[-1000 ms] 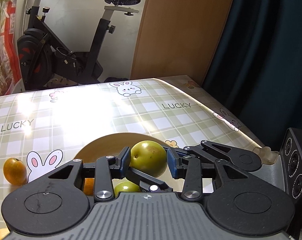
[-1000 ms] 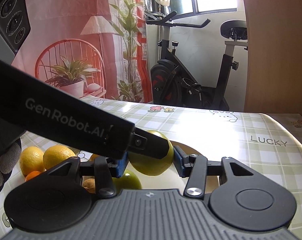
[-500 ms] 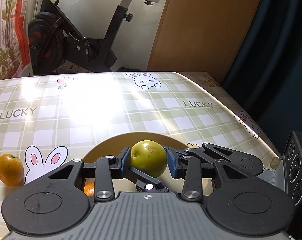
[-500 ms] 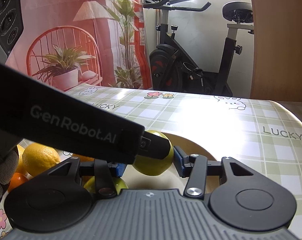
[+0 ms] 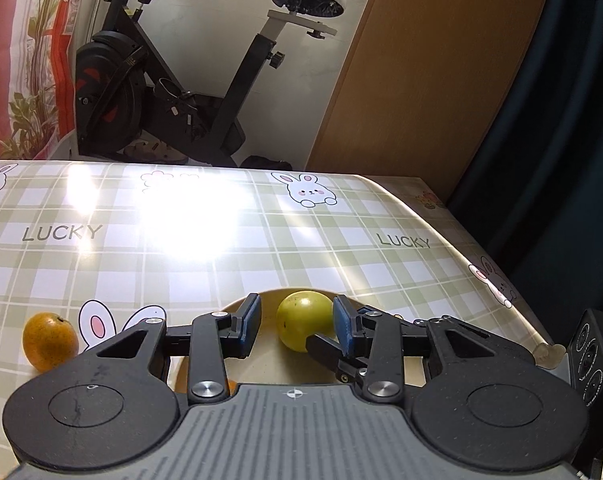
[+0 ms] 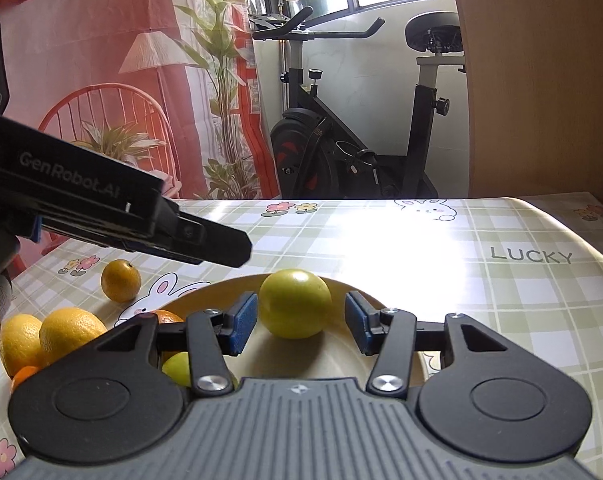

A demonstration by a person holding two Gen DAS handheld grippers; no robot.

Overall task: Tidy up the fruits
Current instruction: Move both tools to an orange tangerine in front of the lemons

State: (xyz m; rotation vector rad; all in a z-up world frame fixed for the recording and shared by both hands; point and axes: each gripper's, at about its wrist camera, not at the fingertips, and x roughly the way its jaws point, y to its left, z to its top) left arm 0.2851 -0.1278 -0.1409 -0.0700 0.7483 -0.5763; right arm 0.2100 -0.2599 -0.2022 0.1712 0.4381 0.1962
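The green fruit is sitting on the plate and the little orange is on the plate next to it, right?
Not quite. The green fruit does sit on the plate, but the little orange is off it, lying on the tablecloth beside the plate. The right wrist view shows this, and both hand-held grippers are open around the green fruit.
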